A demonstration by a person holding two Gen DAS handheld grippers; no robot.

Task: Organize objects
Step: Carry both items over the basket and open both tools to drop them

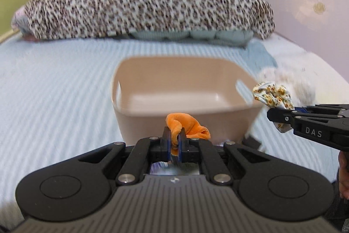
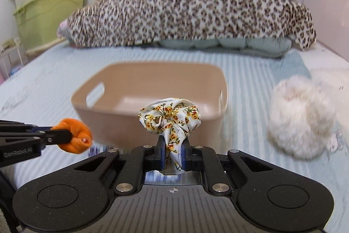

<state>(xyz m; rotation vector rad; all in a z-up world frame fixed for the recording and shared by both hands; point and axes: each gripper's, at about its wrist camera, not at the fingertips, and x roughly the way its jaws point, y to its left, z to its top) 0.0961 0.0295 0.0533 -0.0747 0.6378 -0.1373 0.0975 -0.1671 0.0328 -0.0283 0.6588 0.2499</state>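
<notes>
My left gripper (image 1: 174, 141) is shut on an orange velvet scrunchie (image 1: 189, 125), held up just in front of the near wall of a beige plastic basket (image 1: 152, 115). My right gripper (image 2: 173, 153) is shut on a white floral scrunchie (image 2: 170, 116), also raised before the basket (image 2: 122, 115). From the left wrist view the right gripper (image 1: 274, 114) comes in from the right with the floral scrunchie (image 1: 272, 96) beside the basket's right corner. In the right wrist view the left gripper (image 2: 72, 137) enters from the left with the orange scrunchie (image 2: 76, 139). The basket looks bare inside.
The basket stands on a bed with a pale blue striped sheet (image 1: 54, 84). A fluffy white item (image 2: 301, 115) lies to the right. A leopard-print cover (image 2: 185, 12) over pillows fills the back. Stacked storage boxes (image 2: 45, 3) stand at the left.
</notes>
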